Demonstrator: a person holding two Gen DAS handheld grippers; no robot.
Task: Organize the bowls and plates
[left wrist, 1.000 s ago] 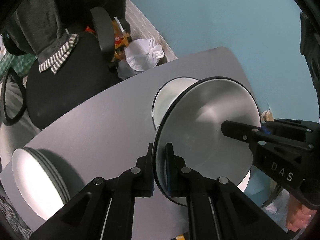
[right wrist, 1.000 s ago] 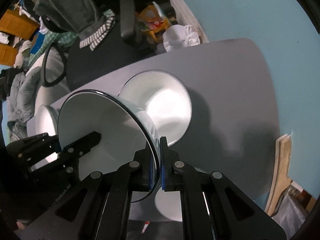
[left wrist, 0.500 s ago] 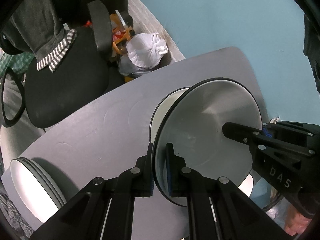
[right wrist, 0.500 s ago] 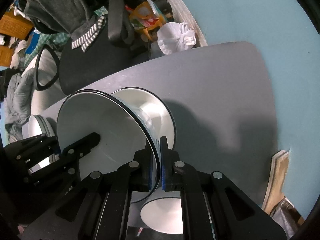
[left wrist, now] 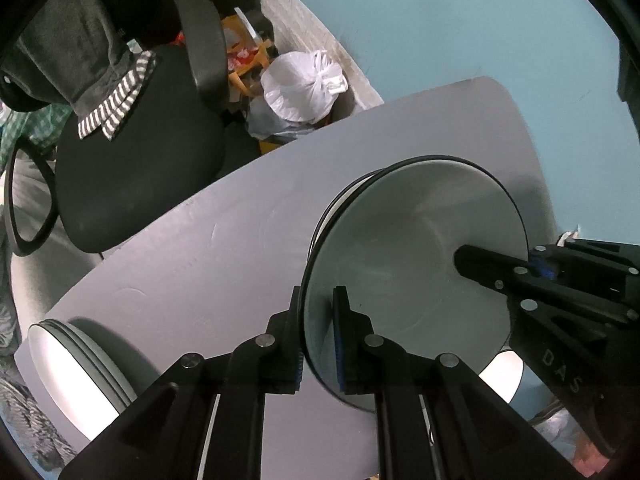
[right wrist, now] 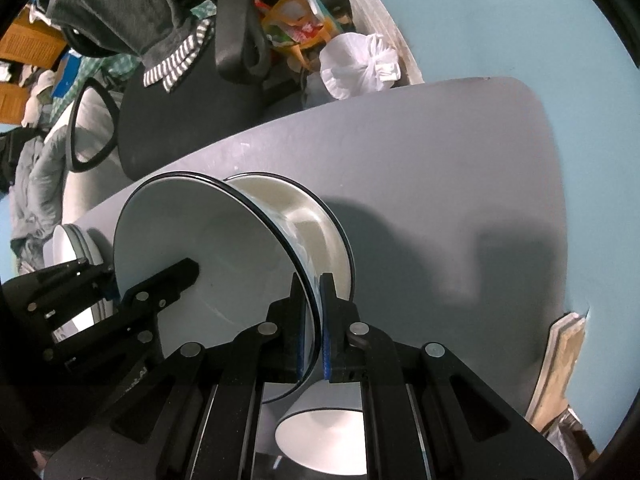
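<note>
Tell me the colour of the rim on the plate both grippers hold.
Black rim on a white plate; clearest in the right wrist view.

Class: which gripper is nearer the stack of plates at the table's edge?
Left. The left gripper pinches the held bowl's rim on the side facing the stack of plates; the right gripper grips the opposite rim, farther away.

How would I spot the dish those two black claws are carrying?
Find the grey table. Above it hangs a white black-rimmed bowl, pinched at opposite rims by the left gripper and right gripper. Unlike the bowl beneath, it's lifted.
</note>
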